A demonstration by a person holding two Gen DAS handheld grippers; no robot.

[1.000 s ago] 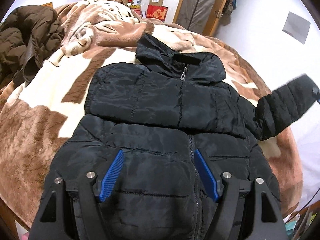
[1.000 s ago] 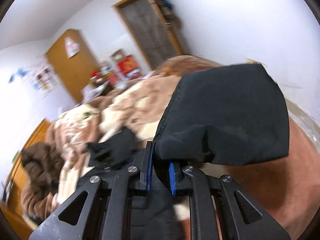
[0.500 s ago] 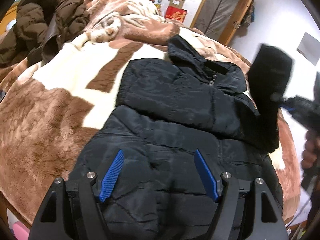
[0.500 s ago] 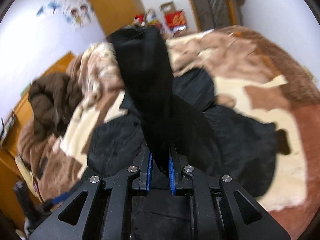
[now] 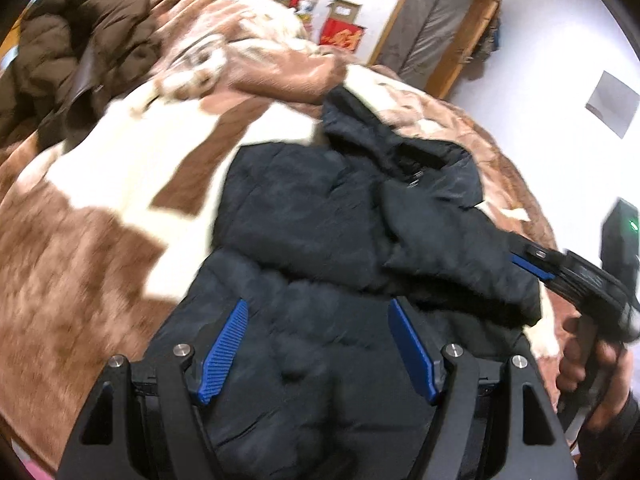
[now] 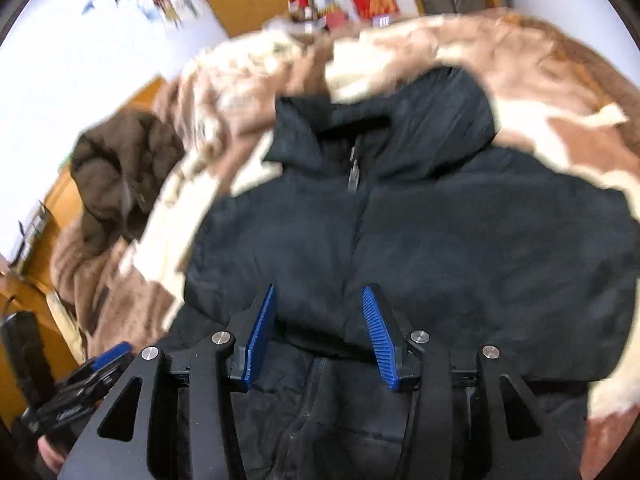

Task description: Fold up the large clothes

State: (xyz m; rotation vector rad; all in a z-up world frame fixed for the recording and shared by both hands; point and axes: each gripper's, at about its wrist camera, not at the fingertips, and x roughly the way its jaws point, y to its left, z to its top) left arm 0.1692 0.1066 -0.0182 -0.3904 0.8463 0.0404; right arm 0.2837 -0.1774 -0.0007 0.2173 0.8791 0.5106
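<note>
left tongs (image 5: pixel 318 354) spread wide | over black jacket (image 5: pixel 304 216) | sleeve (image 5: pixel 452 256) apparently folded across

No legible text, label, brand or number in either view. The red box (image 5: pixel 342 36) by the door bears gold markings, blurred beyond reading. The wall stickers (image 6: pixel 168 2) are likewise unreadable.

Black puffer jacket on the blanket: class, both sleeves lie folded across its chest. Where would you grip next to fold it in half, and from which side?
Grip the hem of the black puffer jacket, approaching from the bottom edge nearest the open left tool; the zipped body lies flat and lengthwise.
</note>
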